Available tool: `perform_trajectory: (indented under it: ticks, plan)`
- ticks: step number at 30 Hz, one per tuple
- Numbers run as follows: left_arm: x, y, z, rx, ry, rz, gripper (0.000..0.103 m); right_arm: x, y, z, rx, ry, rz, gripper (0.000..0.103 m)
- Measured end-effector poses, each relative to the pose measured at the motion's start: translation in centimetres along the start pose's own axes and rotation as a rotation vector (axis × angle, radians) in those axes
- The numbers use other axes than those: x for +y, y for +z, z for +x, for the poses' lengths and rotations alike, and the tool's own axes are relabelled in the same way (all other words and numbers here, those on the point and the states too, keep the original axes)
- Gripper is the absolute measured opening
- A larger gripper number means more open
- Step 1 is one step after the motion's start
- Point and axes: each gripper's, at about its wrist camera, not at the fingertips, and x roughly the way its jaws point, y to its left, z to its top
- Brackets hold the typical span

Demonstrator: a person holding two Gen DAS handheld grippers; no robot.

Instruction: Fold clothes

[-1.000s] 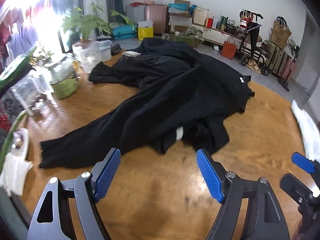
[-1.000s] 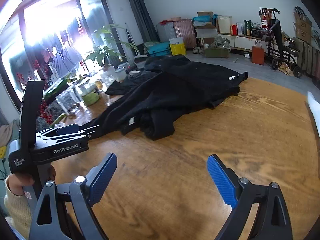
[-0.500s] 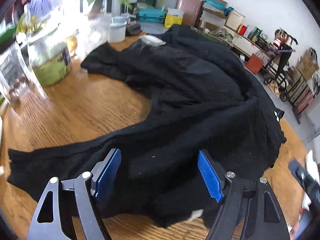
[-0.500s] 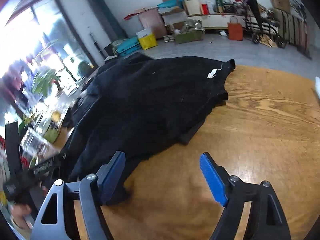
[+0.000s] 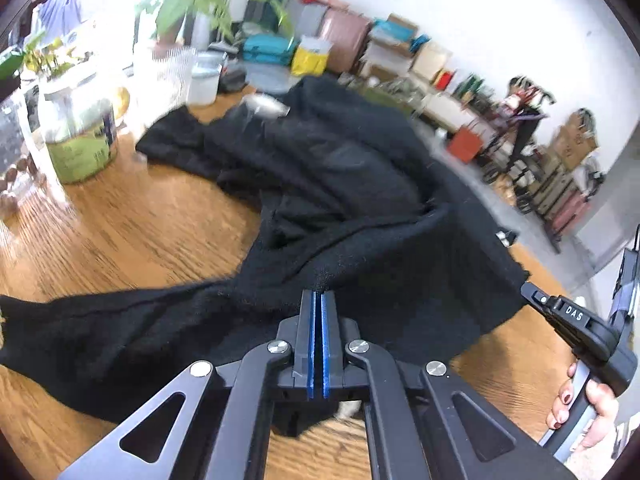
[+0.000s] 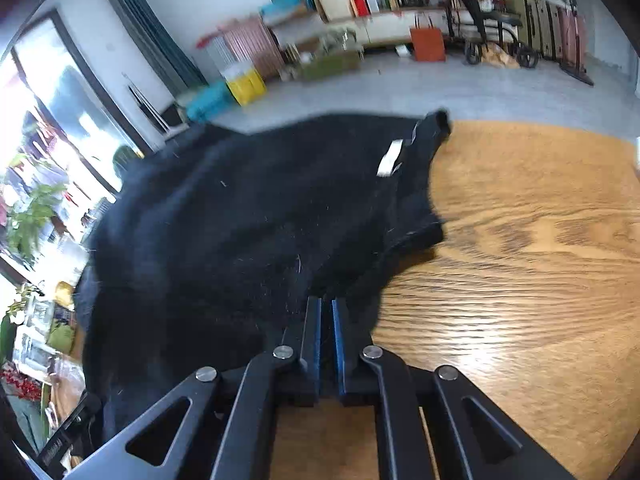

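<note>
A black garment [image 5: 340, 184] lies crumpled across the round wooden table [image 5: 120, 232], one sleeve trailing toward the near left. My left gripper [image 5: 319, 294] has its jaws closing tight, and its blue pads press on a raised pinch of the black cloth. In the right wrist view the same garment [image 6: 240, 220] shows a white label [image 6: 390, 163] near its collar. My right gripper [image 6: 326, 302] is closing too, its pads nipping the garment's near edge beside bare wood [image 6: 520, 260]. A hand [image 5: 580, 404] holds the right gripper's housing [image 5: 576, 316] at the garment's right edge.
Along the table's far left stand a green-labelled jar [image 5: 80, 140], a clear ribbed container [image 5: 164, 76], a white tub [image 5: 204, 84] and a potted plant [image 5: 188, 8]. Suitcases, boxes and bags line the back wall [image 6: 320, 20]. Bare wood lies right of the garment.
Both grippers moved forward from bare wood onto the garment. Both went from wide open to shut, each now pinching black cloth.
</note>
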Motion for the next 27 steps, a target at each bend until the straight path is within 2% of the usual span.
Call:
perform_trajectory:
  ticks: [3,4,5,7,9,13,15,16,18,21,23,25,27]
  plan:
    - [-0.1,-0.6,-2.1,0.004,-0.105,-0.011,0.002,-0.2,-0.4,-3.7,-0.061,0.026,-0.028,0.005]
    - [-0.4,-0.7,-2.6,0.01,-0.142,-0.006,0.002,-0.2,-0.5,-4.9,-0.073,0.025,-0.026,0.0]
    - [-0.7,-1.0,-3.3,0.013,-0.172,0.01,0.002,-0.2,-0.6,-6.1,-0.084,0.022,-0.021,0.001]
    - [-1.8,-2.0,-4.9,0.005,-0.196,0.068,0.002,-0.3,-1.3,-9.2,-0.124,0.029,-0.039,0.001]
    - [-2.4,-3.1,-5.9,0.019,-0.205,0.096,0.001,-0.6,-2.2,-11.6,-0.148,-0.003,-0.067,0.001]
    - [-1.8,-4.3,-7.1,0.052,-0.231,0.042,0.0,-2.2,-2.7,-13.2,-0.088,-0.042,-0.062,0.001]
    - [-1.3,-4.6,-8.7,0.042,-0.299,0.028,0.0,-2.6,-2.9,-12.6,-0.055,-0.041,-0.057,0.002]
    - [-1.3,-4.6,-9.4,0.029,-0.284,0.049,0.0,-2.8,-2.9,-12.1,-0.031,-0.027,-0.043,0.007]
    - [-1.2,-4.7,-10.7,0.003,-0.253,0.09,0.0,-3.1,-3.1,-10.9,0.008,-0.007,-0.011,0.009]
    - [-0.9,-4.1,-9.4,-0.017,0.036,0.124,0.0,-2.9,-3.4,-8.7,0.026,0.008,0.034,0.041]
    - [0.0,-3.7,-7.7,-0.01,0.155,0.075,0.0,-2.3,-3.8,-7.4,0.032,0.02,0.054,0.041]
    - [1.8,-3.6,-5.3,0.051,0.136,-0.033,0.001,-1.5,-3.2,-5.5,0.048,0.022,0.049,0.045]
    - [3.4,-3.8,-2.8,0.11,0.109,-0.132,0.006,-0.7,-2.5,-3.7,0.063,0.017,0.041,0.049]
